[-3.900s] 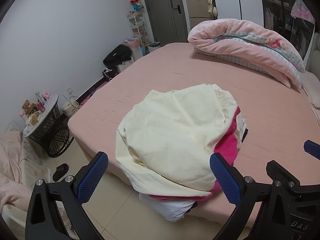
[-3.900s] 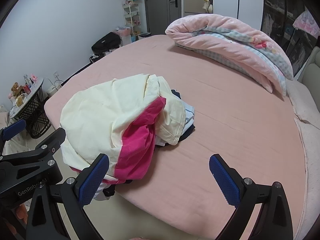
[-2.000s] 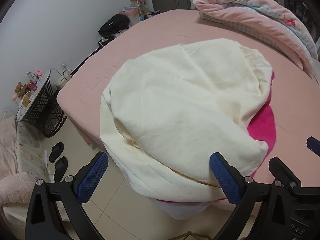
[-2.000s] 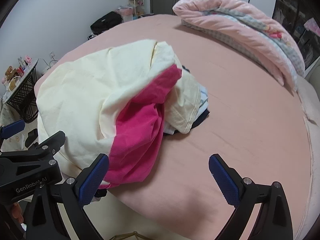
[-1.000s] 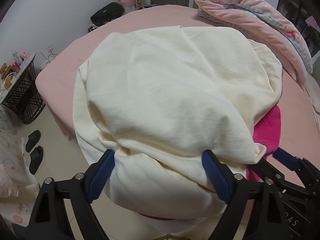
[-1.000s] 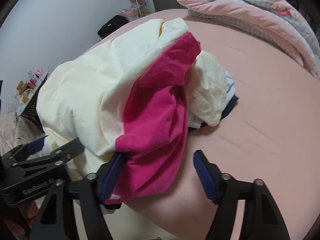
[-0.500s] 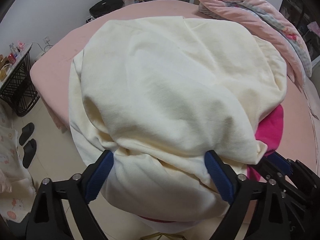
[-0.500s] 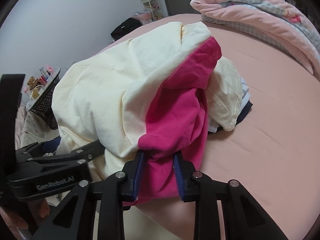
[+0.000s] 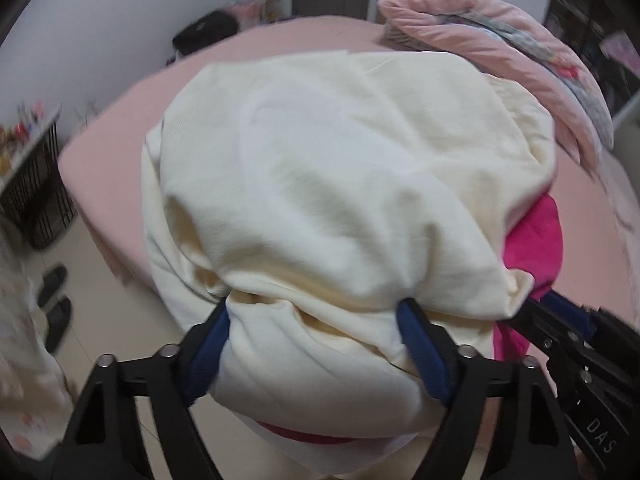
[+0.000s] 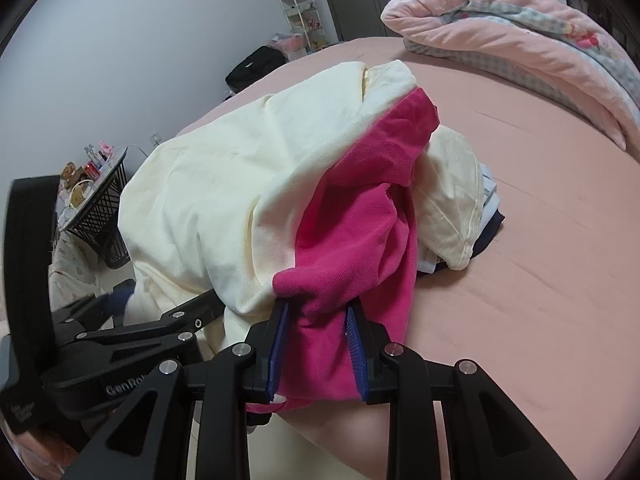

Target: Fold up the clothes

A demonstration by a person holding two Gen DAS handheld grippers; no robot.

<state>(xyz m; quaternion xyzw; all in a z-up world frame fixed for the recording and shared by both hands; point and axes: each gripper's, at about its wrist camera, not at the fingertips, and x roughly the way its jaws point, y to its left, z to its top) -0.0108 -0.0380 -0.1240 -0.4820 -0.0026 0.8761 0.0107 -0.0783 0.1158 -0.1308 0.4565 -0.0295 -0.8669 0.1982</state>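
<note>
Clothes heap at the bed's (image 10: 540, 240) near edge: right gripper (image 10: 316, 336) clamps the pink garment (image 10: 352, 240); left gripper (image 9: 316, 344), just closing, pinches the cream garment (image 9: 340, 184) to separate them

Big bed (image 10: 540, 208) with a pink sheet. The pile of clothes (image 10: 248, 184) sits at its near edge, spilling a bit over the side. A rolled-up pink quilt (image 10: 512, 28) lies at the far end, well apart.
</note>
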